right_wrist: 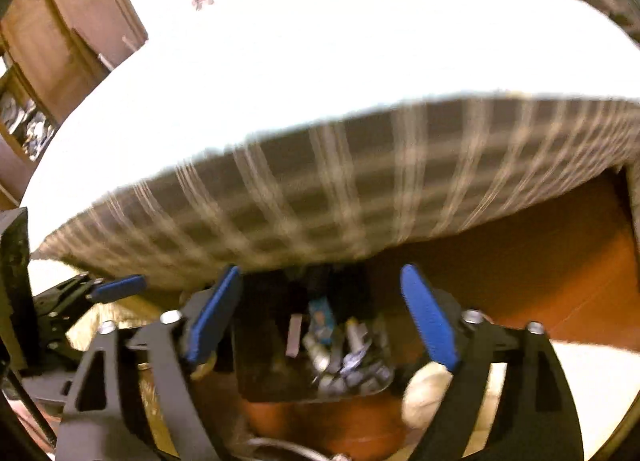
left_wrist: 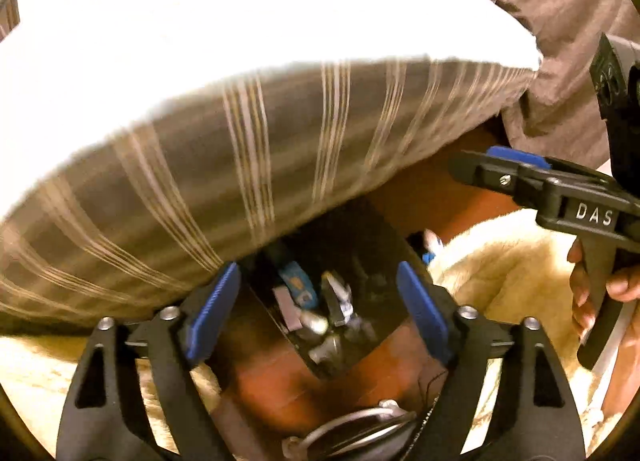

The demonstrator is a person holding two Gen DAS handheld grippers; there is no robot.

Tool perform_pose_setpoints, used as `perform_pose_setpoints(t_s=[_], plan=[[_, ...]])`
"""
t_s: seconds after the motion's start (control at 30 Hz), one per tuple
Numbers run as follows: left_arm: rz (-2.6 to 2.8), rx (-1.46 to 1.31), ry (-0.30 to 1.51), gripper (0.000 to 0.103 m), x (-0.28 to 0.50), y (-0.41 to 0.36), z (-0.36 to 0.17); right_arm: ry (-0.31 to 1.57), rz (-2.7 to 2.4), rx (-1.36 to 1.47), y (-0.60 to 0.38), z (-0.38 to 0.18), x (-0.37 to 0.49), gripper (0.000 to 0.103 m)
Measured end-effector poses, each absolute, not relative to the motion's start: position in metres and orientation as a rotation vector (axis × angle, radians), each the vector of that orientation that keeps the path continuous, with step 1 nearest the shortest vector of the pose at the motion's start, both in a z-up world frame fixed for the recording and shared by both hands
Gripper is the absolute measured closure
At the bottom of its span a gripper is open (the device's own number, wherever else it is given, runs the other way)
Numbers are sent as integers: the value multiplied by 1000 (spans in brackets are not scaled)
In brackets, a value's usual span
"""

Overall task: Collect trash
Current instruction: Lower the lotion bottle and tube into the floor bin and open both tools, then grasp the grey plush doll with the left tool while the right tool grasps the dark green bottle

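A dark rectangular bin [left_wrist: 372, 237] stands on the wooden floor by the bed and holds a blue wrapper [left_wrist: 298, 287] and silvery scraps [left_wrist: 320, 327]. My left gripper [left_wrist: 318, 281] hangs above it, open, with nothing between its blue pads. My right gripper [right_wrist: 320, 281] is also open over the bin [right_wrist: 264, 361], above the blue wrapper [right_wrist: 322, 319] and crumpled scraps [right_wrist: 352, 365]. A pale crumpled lump [right_wrist: 424, 393], blurred, sits under its right finger at the bin's right edge. Each gripper shows in the other's view: the right gripper [left_wrist: 492, 165], the left gripper [right_wrist: 120, 287].
A bed with a white sheet [left_wrist: 240, 41] and a plaid side [right_wrist: 320, 201] overhangs the bin's far end. A cream shaggy rug [left_wrist: 500, 269] lies to the right. A hand [left_wrist: 616, 285] grips the right tool's handle. Wooden furniture [right_wrist: 60, 41] stands at far left.
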State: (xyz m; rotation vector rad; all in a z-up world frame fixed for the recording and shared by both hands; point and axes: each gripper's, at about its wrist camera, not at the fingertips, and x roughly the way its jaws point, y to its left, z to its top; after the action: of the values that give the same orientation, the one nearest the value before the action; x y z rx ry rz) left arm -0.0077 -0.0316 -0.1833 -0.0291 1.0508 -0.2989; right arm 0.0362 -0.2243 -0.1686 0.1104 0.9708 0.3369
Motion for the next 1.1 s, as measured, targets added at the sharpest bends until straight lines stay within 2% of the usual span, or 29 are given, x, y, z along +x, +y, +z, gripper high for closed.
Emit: perform_pose_setpoints(t_s=[0.27,0.43,0.53,0.73,0.83,1.1], plan=[[-274,-51,894,17,-3,-3,-103,748,290,81,-241,-84,44,11],[-201,-53,853,17,33,8,-74,706,293,44,-234,-60,75,10],[-174,-39,846,17,59,17,-65,714,329,51,-224,-53,97,4],[-119,-42,886,16,117,43,-68,766,382,43,-200,-53,158,4],[-119,-53,899,8,142,53,-69,797,395,33,-188,-57,194,4],[-96,-62,912,8,196,66,-71,890,440,-45,-148,-74,265,4]])
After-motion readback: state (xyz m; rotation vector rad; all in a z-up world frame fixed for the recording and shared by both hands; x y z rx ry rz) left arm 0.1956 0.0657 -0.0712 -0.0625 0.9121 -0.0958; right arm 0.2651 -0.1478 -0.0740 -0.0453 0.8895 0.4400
